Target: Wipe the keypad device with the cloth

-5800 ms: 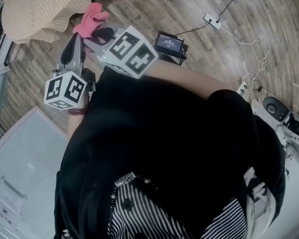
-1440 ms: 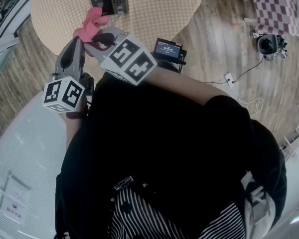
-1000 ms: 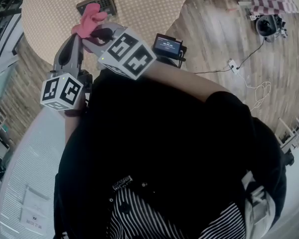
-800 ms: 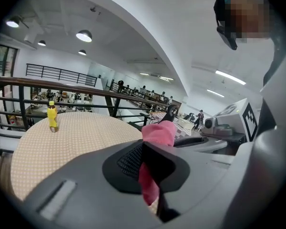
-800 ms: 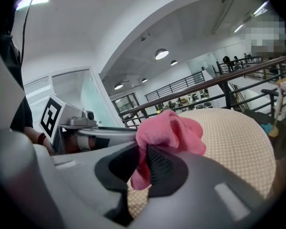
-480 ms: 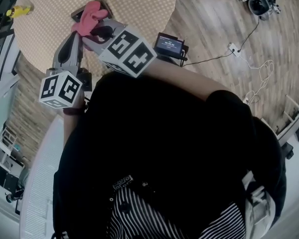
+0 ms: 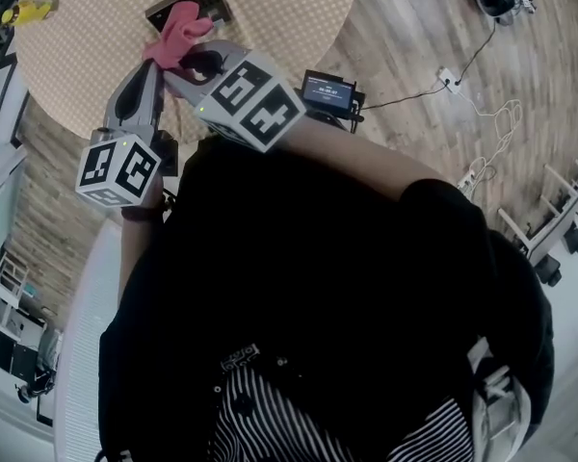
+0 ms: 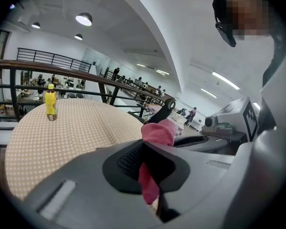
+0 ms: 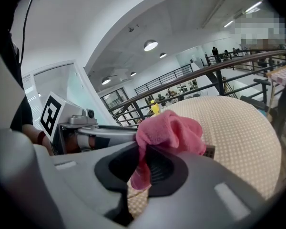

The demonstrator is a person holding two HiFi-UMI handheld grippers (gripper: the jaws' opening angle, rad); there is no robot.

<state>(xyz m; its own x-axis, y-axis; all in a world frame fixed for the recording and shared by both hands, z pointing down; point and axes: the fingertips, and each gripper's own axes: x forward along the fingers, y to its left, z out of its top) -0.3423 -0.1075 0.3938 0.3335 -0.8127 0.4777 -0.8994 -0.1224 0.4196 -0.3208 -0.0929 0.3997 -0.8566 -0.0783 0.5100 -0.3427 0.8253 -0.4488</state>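
Observation:
A pink cloth (image 7: 178, 35) is bunched at the tips of both grippers, above a round table (image 7: 270, 17) with a beige dotted cover. The dark keypad device (image 7: 178, 6) lies on the table just beyond the cloth, which partly hides it. My left gripper (image 7: 157, 63) and right gripper (image 7: 185, 58) converge on the cloth. In the left gripper view my left gripper (image 8: 149, 175) is shut on the pink cloth (image 8: 158, 132). In the right gripper view my right gripper (image 9: 140, 173) pinches the cloth (image 9: 169, 130) too, and a corner of the keypad device (image 9: 209, 151) peeks out behind it.
A yellow bottle (image 7: 24, 11) stands at the table's far left edge. A small black screen unit (image 7: 328, 92) sits by the right arm. A power strip (image 7: 448, 75) with cables lies on the wood floor. A railing (image 8: 62, 68) runs behind the table.
The view has swung: the table and keypad device came into sight, then drifted under the cloth. Both grippers keep their hold on the cloth throughout.

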